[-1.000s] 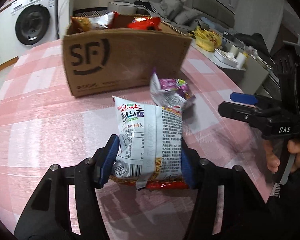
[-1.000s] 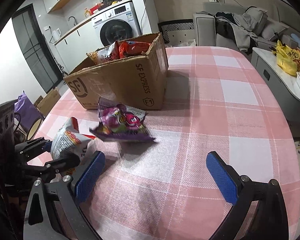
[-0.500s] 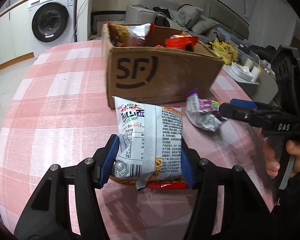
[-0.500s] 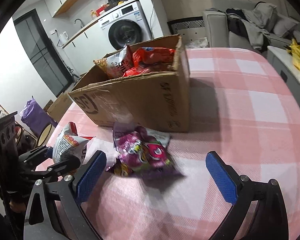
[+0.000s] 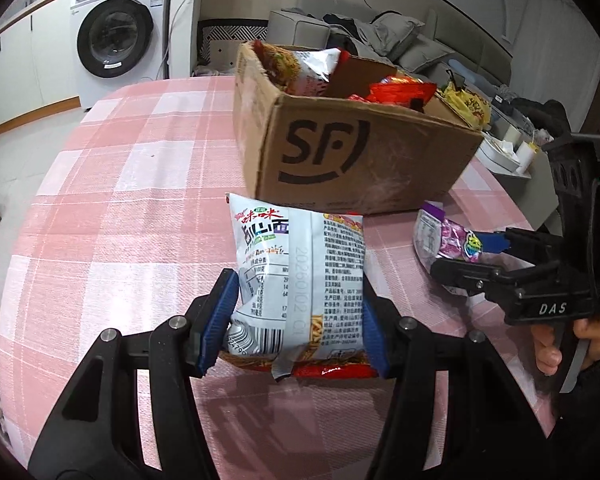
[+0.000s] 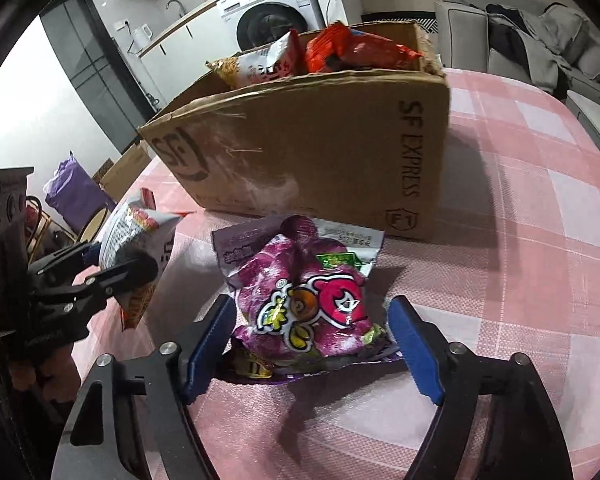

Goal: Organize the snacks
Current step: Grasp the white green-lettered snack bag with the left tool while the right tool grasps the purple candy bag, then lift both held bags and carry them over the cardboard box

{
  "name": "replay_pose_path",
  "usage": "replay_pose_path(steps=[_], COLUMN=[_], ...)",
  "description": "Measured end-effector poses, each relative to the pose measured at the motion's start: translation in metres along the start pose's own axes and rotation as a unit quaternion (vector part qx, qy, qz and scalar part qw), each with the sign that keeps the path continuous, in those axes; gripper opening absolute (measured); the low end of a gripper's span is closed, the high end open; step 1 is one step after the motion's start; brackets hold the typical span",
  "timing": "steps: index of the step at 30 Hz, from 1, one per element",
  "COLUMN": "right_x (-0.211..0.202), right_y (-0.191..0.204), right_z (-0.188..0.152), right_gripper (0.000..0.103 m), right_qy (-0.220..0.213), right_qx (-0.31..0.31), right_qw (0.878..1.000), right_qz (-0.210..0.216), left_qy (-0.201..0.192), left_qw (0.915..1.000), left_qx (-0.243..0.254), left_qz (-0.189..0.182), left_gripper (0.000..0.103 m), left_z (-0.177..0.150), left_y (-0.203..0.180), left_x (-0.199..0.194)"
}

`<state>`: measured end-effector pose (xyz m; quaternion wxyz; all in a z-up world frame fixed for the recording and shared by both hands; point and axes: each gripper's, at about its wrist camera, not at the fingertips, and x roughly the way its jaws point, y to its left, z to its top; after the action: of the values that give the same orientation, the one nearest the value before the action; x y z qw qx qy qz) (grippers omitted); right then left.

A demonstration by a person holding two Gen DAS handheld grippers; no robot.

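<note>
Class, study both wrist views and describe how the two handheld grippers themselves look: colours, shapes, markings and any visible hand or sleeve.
Both are black plastic frames with silver bolts and two fingers ending in ribbed blue pads. The left gripper and right gripper match in build. The right gripper's body carries white "DAS" lettering and a pale trigger lever, gripped by a bare hand in a dark sleeve. No cables show.

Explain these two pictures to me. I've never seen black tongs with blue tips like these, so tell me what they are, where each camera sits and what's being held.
No robot here: a person holds a two-finger tool in each hand, each with its own camera looking along the fingers. In the left view, the left tool is shut on a white noodle packet. In the right view, the right tool straddles a purple snack bag lying on the pink checked tablecloth, not yet squeezing it. Behind stands a cardboard box with snacks inside.
</note>
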<state>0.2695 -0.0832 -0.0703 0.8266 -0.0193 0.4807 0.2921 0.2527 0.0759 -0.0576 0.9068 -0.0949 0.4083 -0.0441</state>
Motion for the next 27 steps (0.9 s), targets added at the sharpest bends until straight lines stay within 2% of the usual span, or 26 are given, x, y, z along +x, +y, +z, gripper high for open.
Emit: replay_pose_path(steps=[12,27], right_x=[-0.005,-0.072], right_y=[0.010,0.016], right_z=[-0.010,-0.010], right_gripper=[0.058,0.057], right_qy=[-0.032,-0.099], right_qx=[-0.009,-0.031], right_qw=[0.999,0.995], right_qz=[0.001,0.004], left_qy=[-0.017,-0.069], left_qw=[0.9998,0.9975], left_qx=[0.000,0.015], left_qz=[0.004,-0.006], left_gripper=[0.054,0.054], left_z=[-0.001,0.020], left_y=[-0.003,-0.025], left_x=[-0.008,-0.048])
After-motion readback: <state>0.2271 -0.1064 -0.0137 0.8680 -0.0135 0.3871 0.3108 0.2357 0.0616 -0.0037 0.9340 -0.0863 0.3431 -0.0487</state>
